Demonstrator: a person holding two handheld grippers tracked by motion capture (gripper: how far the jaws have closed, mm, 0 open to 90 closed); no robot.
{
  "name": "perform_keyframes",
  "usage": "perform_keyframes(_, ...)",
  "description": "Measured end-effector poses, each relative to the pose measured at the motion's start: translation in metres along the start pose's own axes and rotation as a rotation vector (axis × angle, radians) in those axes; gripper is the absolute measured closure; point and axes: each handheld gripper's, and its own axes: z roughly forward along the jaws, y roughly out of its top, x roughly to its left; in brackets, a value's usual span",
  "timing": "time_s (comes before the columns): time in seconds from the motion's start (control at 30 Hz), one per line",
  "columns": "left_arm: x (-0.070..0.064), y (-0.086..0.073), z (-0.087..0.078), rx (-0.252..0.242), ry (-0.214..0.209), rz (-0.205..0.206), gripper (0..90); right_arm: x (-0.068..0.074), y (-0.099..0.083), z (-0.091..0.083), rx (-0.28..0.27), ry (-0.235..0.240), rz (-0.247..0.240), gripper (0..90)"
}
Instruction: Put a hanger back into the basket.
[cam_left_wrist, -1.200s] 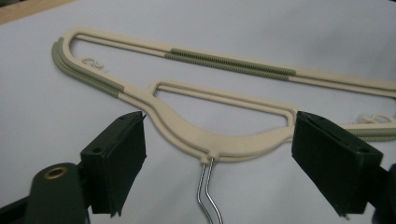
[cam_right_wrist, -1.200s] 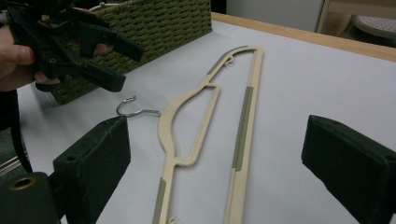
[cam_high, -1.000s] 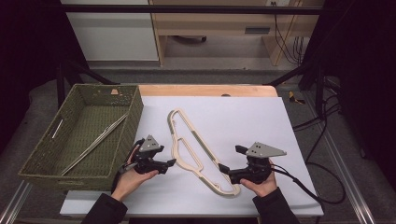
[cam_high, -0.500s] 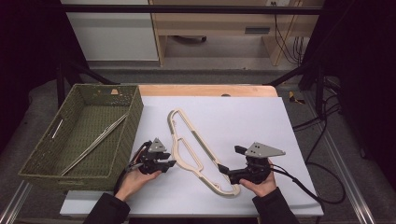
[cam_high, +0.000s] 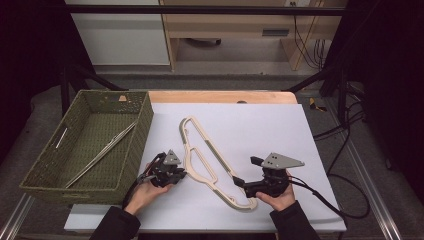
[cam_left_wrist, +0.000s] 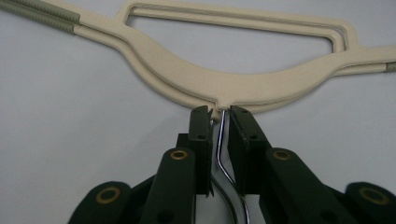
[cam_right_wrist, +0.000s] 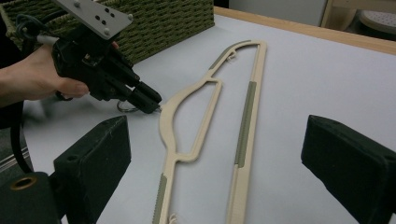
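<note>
**Pinching the hanger hook, left tool closed in on the wire**

Gripping low at the near edge of the bench (cam_high: 310, 150), the left tool (cam_left_wrist: 219, 116) with jaws drawn almost together around the chrome hook (cam_left_wrist: 220, 154) of the cream hanger (cam_left_wrist: 243, 84). Wire running up between the two black pads, bent partway, meeting the hanger's neck right at the tips. Left pad pressed against the small nub at the neck; right pad just beside the wire, contact there hard to tell. Beyond the tips, the hanger's curved shoulder bar and the long slot above it, flat on the white surface, grey ribbed strips towards both ends.

Held in a hand (cam_high: 145, 192), seen from above just beside the hanger's middle, tips pointing at it.

Spread wide, the right tool (cam_high: 240, 181), nothing between its jaws, resting near the hanger's closest end, gripped by the other hand (cam_high: 280, 197). Ahead of its jaws, the hanger stretching away across the bench, both long arms lying flat.

Farther out, past the left tool on its outer side, a green woven basket (cam_high: 142, 117) on the bench edge, with long metal tongs (cam_high: 102, 155) lying slantwise inside.
</note>
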Motion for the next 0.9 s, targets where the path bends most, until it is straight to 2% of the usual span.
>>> perform_keyframes(0.17, 0.001, 0.000, 0.000, -0.002, 0.001, -0.007, 84.2, 0.000, 0.000, 0.001, 0.004, 0.000, -0.002, 8.7)
perform_keyframes(0.37, 0.002, 0.001, -0.004, 0.005, -0.001, 0.018, 87.3, 0.000, -0.001, 0.002, 0.008, 0.002, -0.003, 8.9)
perform_keyframes(0.47, 0.000, 0.003, -0.008, -0.015, -0.023, 0.021, 88.1, 0.000, -0.001, 0.003, 0.010, 0.003, 0.000, 9.0)
perform_keyframes(0.57, -0.002, 0.005, -0.013, -0.018, -0.014, 0.032, 88.4, 0.000, -0.001, 0.004, 0.011, 0.005, 0.000, 9.3)
perform_keyframes(0.7, -0.004, 0.007, -0.018, -0.017, -0.016, 0.013, 88.5, 0.001, -0.001, 0.006, 0.007, 0.014, 0.006, 9.5)
perform_keyframes(0.8, -0.010, 0.012, -0.025, -0.025, 0.003, 0.009, 88.5, 0.001, 0.002, 0.007, -0.009, 0.024, 0.014, 10.4)
perform_keyframes(0.9, -0.013, 0.015, -0.030, -0.025, -0.007, -0.001, 88.5, 0.002, 0.003, 0.009, -0.005, 0.024, 0.008, 10.3)
